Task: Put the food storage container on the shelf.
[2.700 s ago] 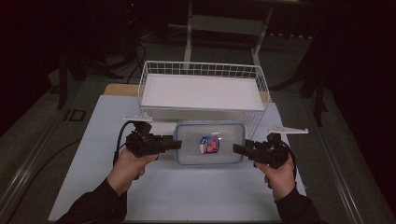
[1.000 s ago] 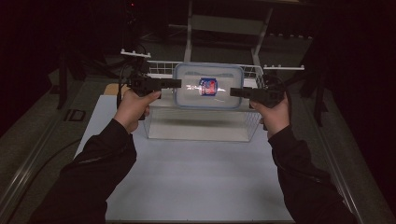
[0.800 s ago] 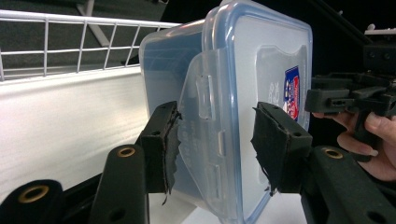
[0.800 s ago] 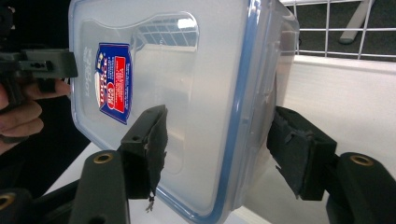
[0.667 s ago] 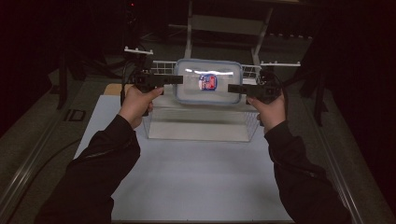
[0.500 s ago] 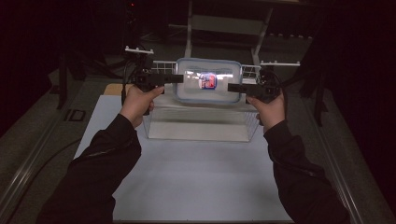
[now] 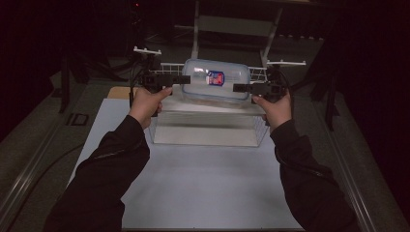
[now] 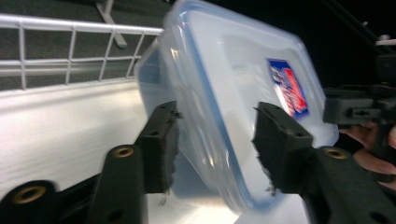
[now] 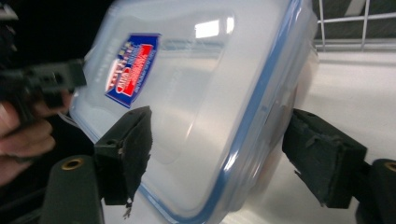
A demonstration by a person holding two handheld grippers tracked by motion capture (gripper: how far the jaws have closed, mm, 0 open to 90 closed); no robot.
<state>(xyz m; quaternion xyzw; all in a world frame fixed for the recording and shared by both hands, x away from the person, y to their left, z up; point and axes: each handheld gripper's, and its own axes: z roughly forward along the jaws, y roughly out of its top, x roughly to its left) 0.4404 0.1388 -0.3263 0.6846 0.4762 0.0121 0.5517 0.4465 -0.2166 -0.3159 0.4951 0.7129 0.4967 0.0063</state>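
1. The room is very dark, and the walls are not visible.
2. A white surface catches the light in the middle.
3. A grey floor lies around it.
4. A metal frame stands behind.

clear blue-rimmed container, white wire basket

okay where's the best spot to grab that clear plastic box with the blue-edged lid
Take the plastic box at its two short ends, one tool from each side, jaws spanning lid and base. It is long and tilted over the wire basket, so end grips keep it balanced.
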